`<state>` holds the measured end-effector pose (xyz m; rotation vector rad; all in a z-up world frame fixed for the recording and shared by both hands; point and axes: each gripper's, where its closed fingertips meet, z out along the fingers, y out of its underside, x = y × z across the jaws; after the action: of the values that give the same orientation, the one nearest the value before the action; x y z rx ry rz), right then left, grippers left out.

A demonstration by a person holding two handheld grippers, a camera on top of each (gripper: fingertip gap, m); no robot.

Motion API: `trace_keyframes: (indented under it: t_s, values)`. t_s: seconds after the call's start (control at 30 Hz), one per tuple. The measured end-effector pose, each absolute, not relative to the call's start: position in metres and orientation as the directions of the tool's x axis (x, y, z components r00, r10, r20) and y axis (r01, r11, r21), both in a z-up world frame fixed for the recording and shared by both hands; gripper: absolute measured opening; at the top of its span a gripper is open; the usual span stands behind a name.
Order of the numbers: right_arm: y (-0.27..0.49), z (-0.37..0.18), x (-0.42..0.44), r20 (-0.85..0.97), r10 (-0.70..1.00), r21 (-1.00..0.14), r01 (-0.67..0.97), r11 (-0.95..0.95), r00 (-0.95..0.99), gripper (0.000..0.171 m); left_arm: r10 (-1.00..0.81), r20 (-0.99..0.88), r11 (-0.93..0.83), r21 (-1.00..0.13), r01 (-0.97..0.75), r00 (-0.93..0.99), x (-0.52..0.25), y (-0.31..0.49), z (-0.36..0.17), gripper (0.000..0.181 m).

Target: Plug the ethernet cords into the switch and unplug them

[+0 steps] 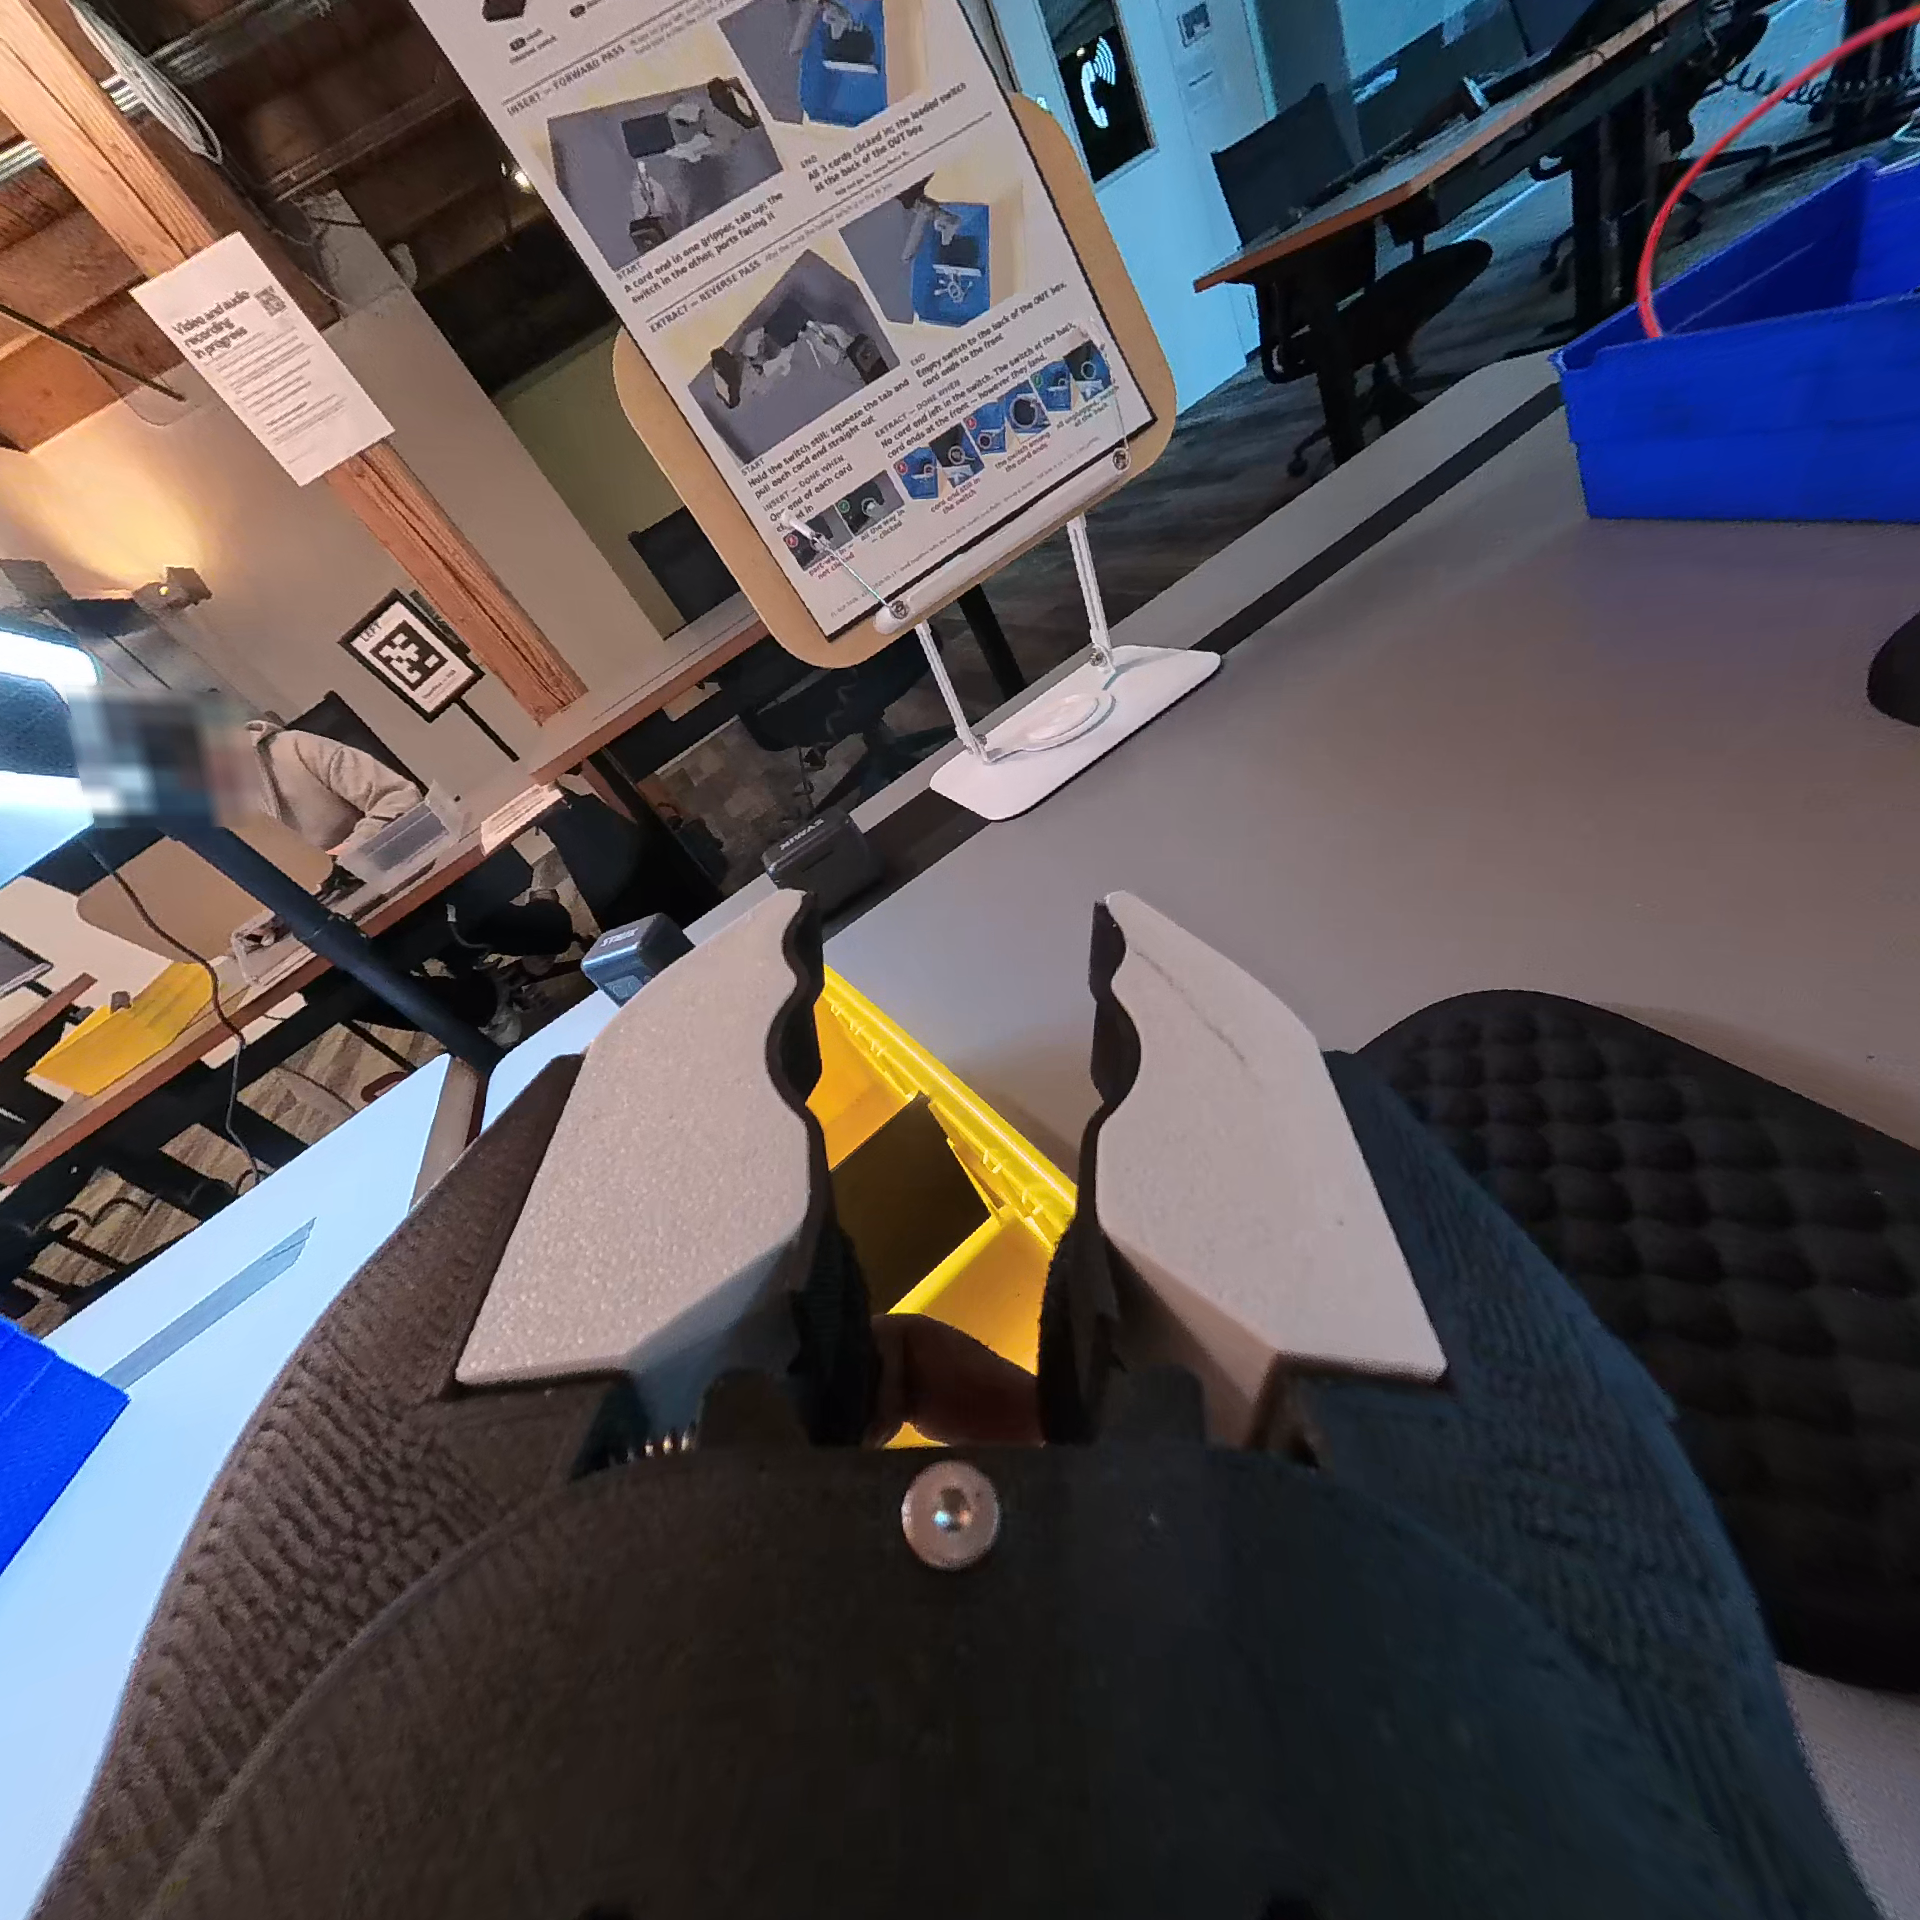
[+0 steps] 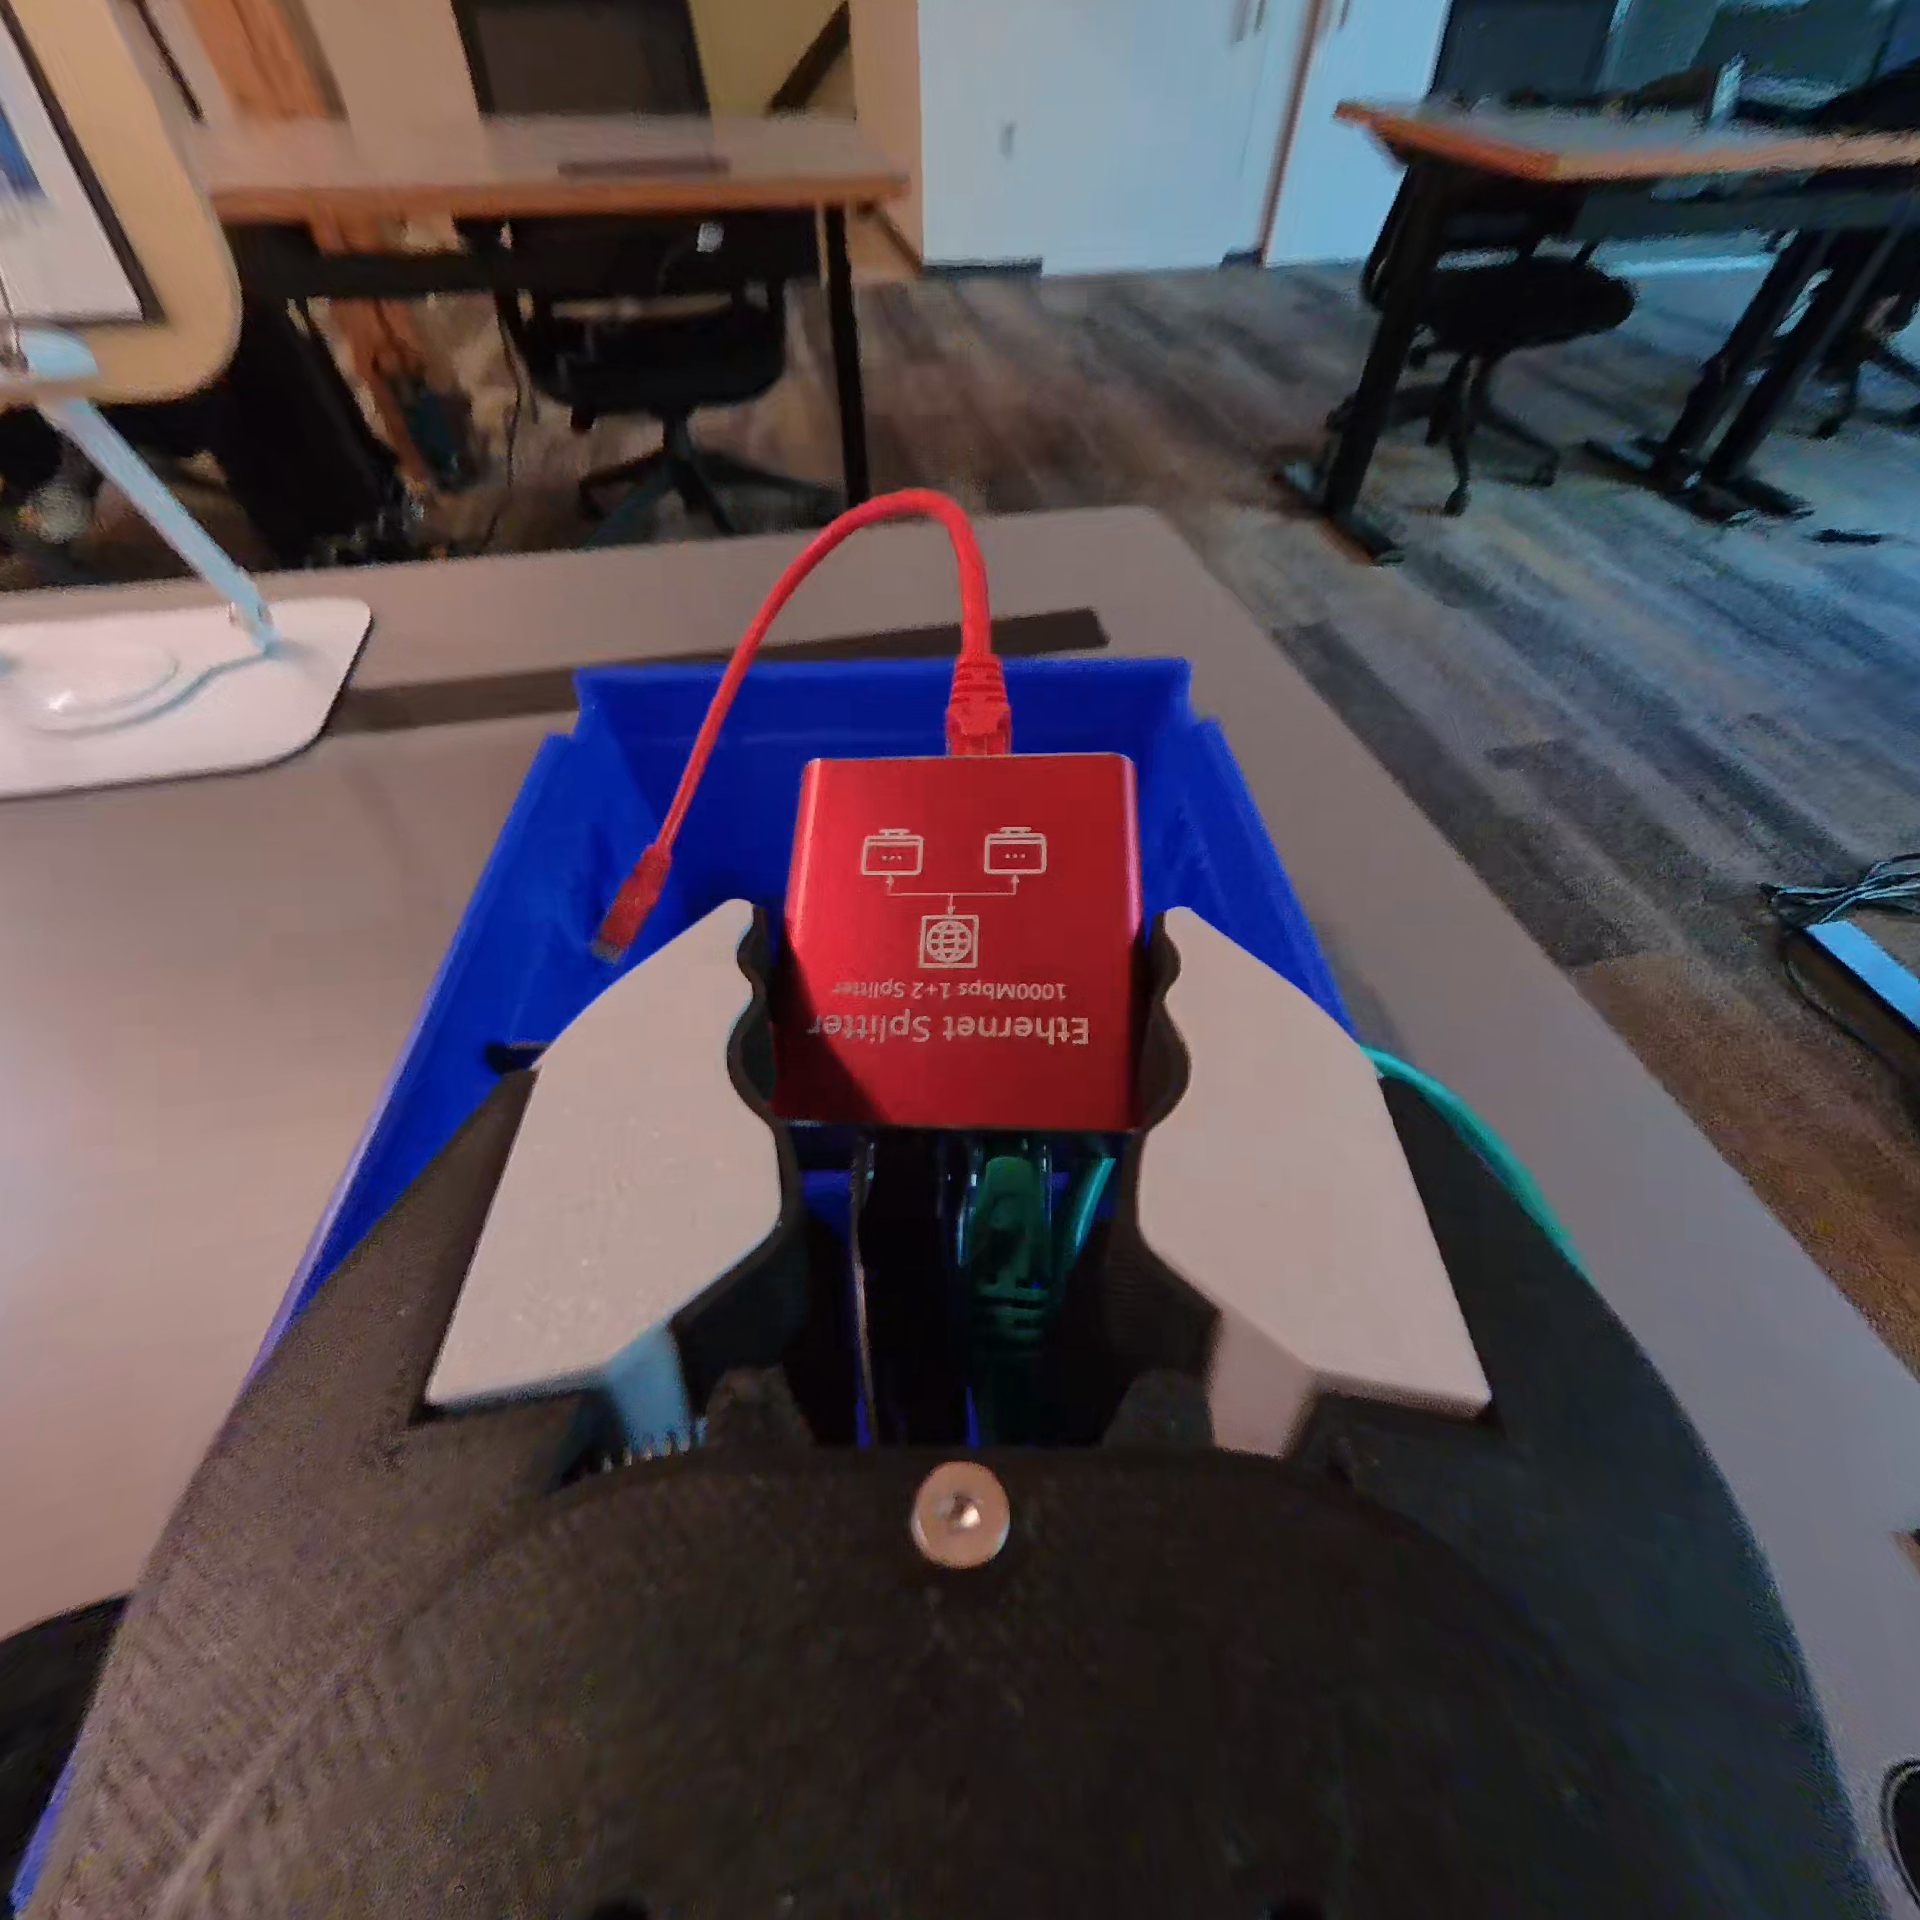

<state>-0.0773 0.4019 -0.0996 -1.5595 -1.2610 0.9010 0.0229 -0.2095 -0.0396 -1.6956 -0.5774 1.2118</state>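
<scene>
Held at frame centre over the blue bin (image 2: 665, 727), the red switch (image 2: 961, 935) pinched in the right tongs (image 2: 956, 997) could twist loose if its dangling red cord (image 2: 748, 665) snags, while the left tongs (image 1: 951, 997) gape empty.

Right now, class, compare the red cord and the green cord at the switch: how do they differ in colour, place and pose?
The red cord plugs into the far end of the switch; the green cord sits at its near end, between the right gripper fingers. The red cord arches up, its free plug hanging over the blue bin; the green cord trails off to the right. Both have moulded plugs.
</scene>
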Motion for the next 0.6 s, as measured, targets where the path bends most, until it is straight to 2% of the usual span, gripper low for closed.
trace_keyframes:
  t_s: [0.03, 0.1, 0.17, 0.33, 0.4, 0.5, 0.57, 0.6]
  values:
    - [0.398, -0.105, -0.08, 0.005, 0.981, -0.938, 0.341, -0.062, 0.193, 0.072, 0.792, -0.461, -0.445, -0.885, -0.138, 0.4, 0.023, -0.21, -0.04, 0.05]
    - [0.392, -0.107, -0.081, 0.019, 0.986, -0.935, 0.353, -0.041, 0.164, 0.072, 0.793, -0.462, -0.448, -0.884, -0.133, 0.396, 0.022, -0.211, -0.041, 0.05]
    - [0.385, -0.101, -0.081, 0.04, 0.992, -0.943, 0.333, -0.002, 0.12, 0.082, 0.793, -0.467, -0.453, -0.881, -0.132, 0.391, 0.023, -0.212, -0.04, 0.05]
    - [0.351, -0.083, -0.069, 0.209, 0.977, -0.947, 0.243, 0.21, -0.032, 0.128, 0.835, -0.395, -0.389, -0.916, -0.098, 0.382, 0.021, -0.216, -0.037, 0.05]
    - [0.335, -0.074, -0.057, 0.317, 0.947, -0.923, 0.211, 0.322, -0.058, 0.136, 0.84, -0.388, -0.38, -0.92, -0.099, 0.379, 0.02, -0.217, -0.036, 0.05]
    - [0.313, -0.058, -0.032, 0.438, 0.896, -0.884, 0.144, 0.445, -0.073, 0.136, 0.827, -0.414, -0.408, -0.907, -0.101, 0.38, 0.021, -0.215, -0.037, 0.05]
    - [0.298, -0.057, -0.016, 0.453, 0.885, -0.876, 0.132, 0.465, -0.108, 0.126, 0.824, -0.421, -0.414, -0.904, -0.105, 0.38, 0.022, -0.214, -0.037, 0.05]
    - [0.29, -0.062, -0.009, 0.439, 0.886, -0.875, 0.154, 0.46, -0.152, 0.114, 0.825, -0.418, -0.411, -0.906, -0.104, 0.379, 0.022, -0.214, -0.036, 0.05]
